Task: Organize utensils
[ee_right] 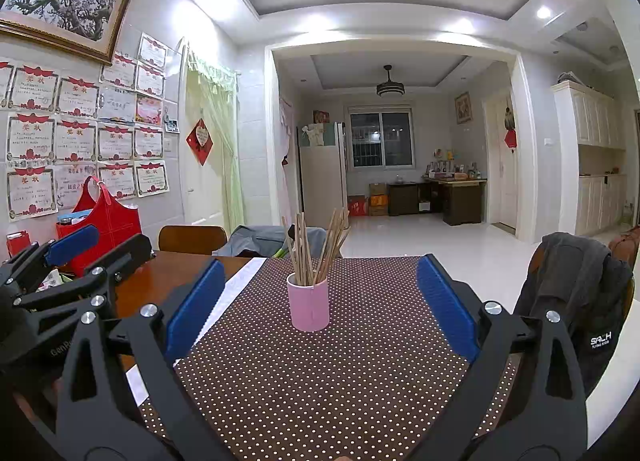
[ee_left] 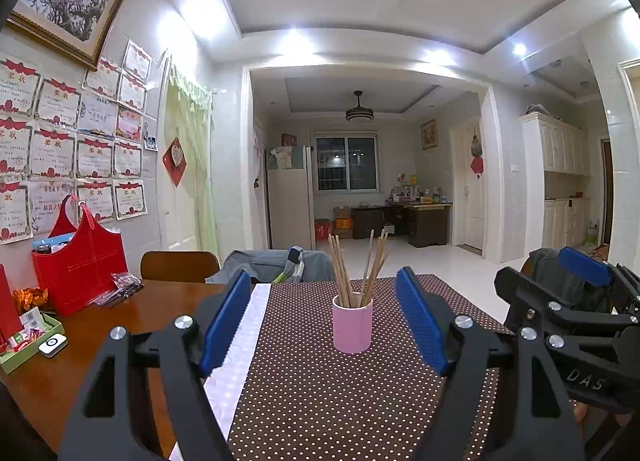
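A pink cup [ee_left: 352, 324] stands upright on the brown dotted cloth [ee_left: 320, 401]. Several wooden chopsticks [ee_left: 356, 269] stand in it, fanned out. The cup also shows in the right wrist view [ee_right: 308, 305], with the chopsticks [ee_right: 316, 247] in it. My left gripper [ee_left: 322, 293] is open and empty, its blue pads on either side of the cup and nearer to me. My right gripper [ee_right: 320, 281] is open and empty, held the same way. Each gripper shows at the edge of the other's view.
A wooden table [ee_left: 152, 305] carries the cloth. A red bag [ee_left: 80, 265], a green tray [ee_left: 36, 335] and small packets [ee_left: 120, 289] sit at the left. Chairs with jackets stand at the far side [ee_left: 276, 265] and at the right [ee_right: 580, 293].
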### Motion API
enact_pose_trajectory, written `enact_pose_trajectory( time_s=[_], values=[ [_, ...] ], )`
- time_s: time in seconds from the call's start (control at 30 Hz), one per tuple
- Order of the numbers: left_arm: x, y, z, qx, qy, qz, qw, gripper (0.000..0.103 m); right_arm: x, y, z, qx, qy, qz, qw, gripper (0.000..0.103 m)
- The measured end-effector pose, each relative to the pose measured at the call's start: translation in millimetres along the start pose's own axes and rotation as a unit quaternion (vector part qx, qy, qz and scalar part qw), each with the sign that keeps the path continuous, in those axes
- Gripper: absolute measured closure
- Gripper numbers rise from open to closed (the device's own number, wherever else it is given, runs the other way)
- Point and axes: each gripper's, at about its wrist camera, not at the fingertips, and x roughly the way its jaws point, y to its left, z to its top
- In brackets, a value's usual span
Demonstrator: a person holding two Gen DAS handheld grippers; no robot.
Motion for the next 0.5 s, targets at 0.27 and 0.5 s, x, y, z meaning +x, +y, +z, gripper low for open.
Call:
enact_pose_trajectory(
  time_s=[0.27,0.5],
  values=[
    [0.1,-0.3,-0.3,0.000,0.000,0.000,1.0000,0.029,-0.3,0.4,-1.6,0.002,0.001,0.000,1.000,0.008],
    [0.1,-0.5,-0.6,0.001,0.000,0.000,1.0000,0.029,-1.4,1.7,-2.2,0.002,0.002,0.000,1.000,0.008]
  ],
)
